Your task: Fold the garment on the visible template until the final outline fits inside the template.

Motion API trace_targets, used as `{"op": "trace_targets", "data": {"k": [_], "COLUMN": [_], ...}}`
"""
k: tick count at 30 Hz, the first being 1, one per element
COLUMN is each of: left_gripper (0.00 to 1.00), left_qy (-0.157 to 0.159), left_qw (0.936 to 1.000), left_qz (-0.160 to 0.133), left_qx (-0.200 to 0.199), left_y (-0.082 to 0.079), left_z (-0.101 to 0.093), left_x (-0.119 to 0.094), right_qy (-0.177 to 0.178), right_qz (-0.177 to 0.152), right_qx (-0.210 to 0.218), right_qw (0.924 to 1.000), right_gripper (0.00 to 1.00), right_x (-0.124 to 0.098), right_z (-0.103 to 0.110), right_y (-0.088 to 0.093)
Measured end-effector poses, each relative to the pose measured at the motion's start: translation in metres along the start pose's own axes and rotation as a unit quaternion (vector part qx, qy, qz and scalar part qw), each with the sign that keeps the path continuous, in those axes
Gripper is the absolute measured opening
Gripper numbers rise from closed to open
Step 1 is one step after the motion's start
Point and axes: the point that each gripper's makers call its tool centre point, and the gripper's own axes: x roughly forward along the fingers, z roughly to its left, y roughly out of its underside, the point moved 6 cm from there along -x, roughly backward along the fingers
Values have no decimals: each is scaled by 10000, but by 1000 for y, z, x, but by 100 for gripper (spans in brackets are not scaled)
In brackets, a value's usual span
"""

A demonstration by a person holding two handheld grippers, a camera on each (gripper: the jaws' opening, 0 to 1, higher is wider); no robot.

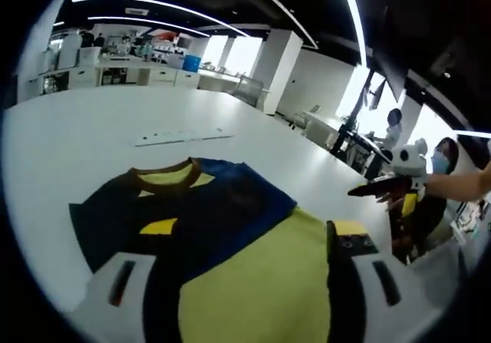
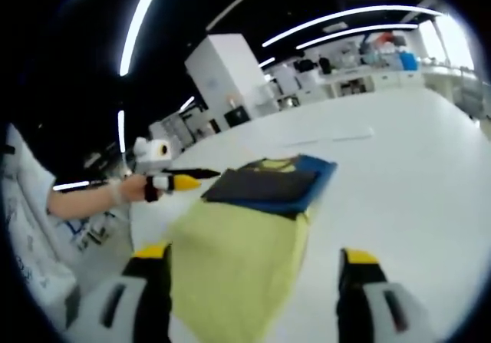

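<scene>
A T-shirt (image 1: 230,220) lies flat on the white table (image 1: 69,151); it has a brown collar, navy and blue upper parts and a yellow-green lower part. In the left gripper view my left gripper (image 1: 234,278) is open, its jaws wide apart on either side of the yellow-green cloth, and the right gripper (image 1: 380,191) reaches in from the right. In the right gripper view the T-shirt (image 2: 253,228) stretches ahead, and my right gripper (image 2: 253,281) is open over its yellow-green end. The left gripper (image 2: 180,180), held by a hand, points at the navy edge.
A thin white strip (image 1: 182,136) lies on the table beyond the collar, seen too as the strip (image 2: 331,137). Desks, cabinets and a white pillar (image 1: 272,67) stand past the table's far edge. People stand at the right (image 1: 441,163).
</scene>
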Motion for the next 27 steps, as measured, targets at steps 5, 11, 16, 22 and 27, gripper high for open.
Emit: {"op": "trace_targets", "data": {"k": [5,11,16,22,27], "left_gripper": [75,75,74,69,70], "left_qy": [-139,-292,-452,-394,-377], "left_qw": [9999,9996,9989,9990,9980], "left_qz": [5,10,-3,213,503], "left_qx": [-13,-42,-100,-56,-63], "left_y": [8,15,24,41,61], "left_z": [7,17,16,13,4], "left_x": [-25,-49,-66,-86,-107], "right_qy": [49,74,74,62,109], "right_qz": [-74,-91,-2,248,513], "right_qx": [-51,-79,-108,-225,-355], "right_qw": [9999,9999,9999,9994,9980], "right_gripper": [90,90,90,82,74], "right_x": [-4,-7,-11,-20,-26], "right_z": [1,3,2,3,11], "right_y": [-4,-4,0,12,30]}}
